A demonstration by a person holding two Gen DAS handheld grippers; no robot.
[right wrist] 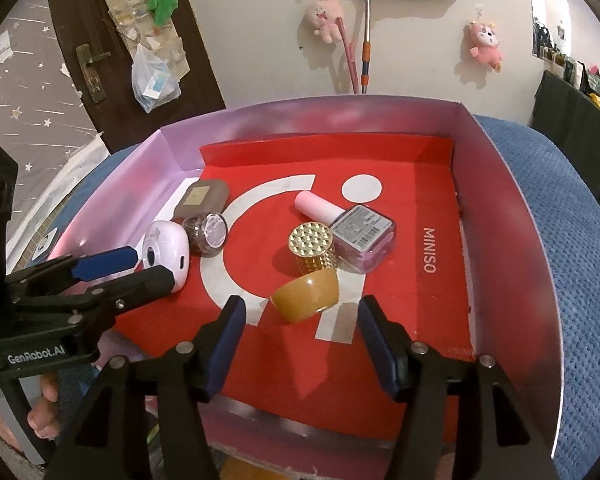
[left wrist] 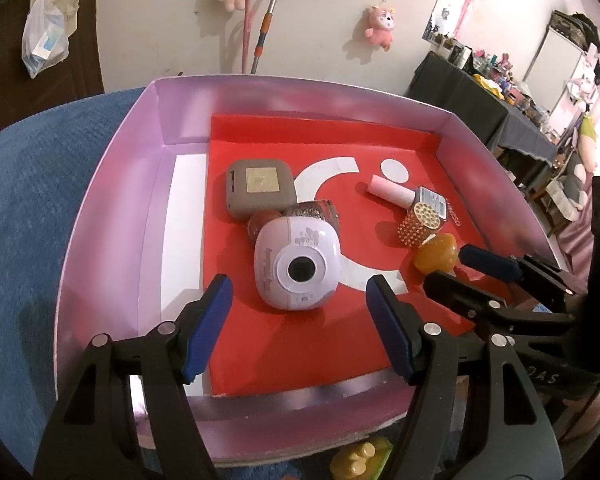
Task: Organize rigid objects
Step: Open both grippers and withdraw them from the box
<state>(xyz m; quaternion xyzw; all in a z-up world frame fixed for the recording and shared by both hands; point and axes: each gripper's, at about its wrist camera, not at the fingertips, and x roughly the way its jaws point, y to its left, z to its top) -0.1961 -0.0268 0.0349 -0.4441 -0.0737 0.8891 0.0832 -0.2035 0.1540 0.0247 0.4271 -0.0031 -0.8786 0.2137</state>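
L gripper (left wrist: 298,320) hangs over the near edge of the box (left wrist: 112,200), jaws apart w/ nothing between the pads; the white camera (left wrist: 298,266) lies just beyond the tips, clear of both. R gripper (right wrist: 302,344) hangs the same way, jaws apart and empty, w/ the amber cup (right wrist: 306,294) on its side just ahead of the tips, not touched. Both point steeply down into the box, probably b/c that's the angle needed to set things on the floor w/o hitting the walls.

In the L view the R gripper comes in from the right beside the amber cup; in the R view the L gripper sits by the camera. So each one stands by a single item, which reads as two drops side by side.

Farther in: gold studded cap (right wrist: 312,246) stands touching the pink bottle (right wrist: 354,234), which lies flat, its pale cap toward the back wall. A brown jar (right wrist: 206,234) lies against the camera, and a grey case (left wrist: 260,190) is flat behind it, near the left wall. Everything sits on the red liner (right wrist: 380,344), loosely grouped, no piling.

The box rests on a blue cloth (left wrist: 28,200). A yellow block (left wrist: 360,458) lies outside, below the near rim; likely next to go in.
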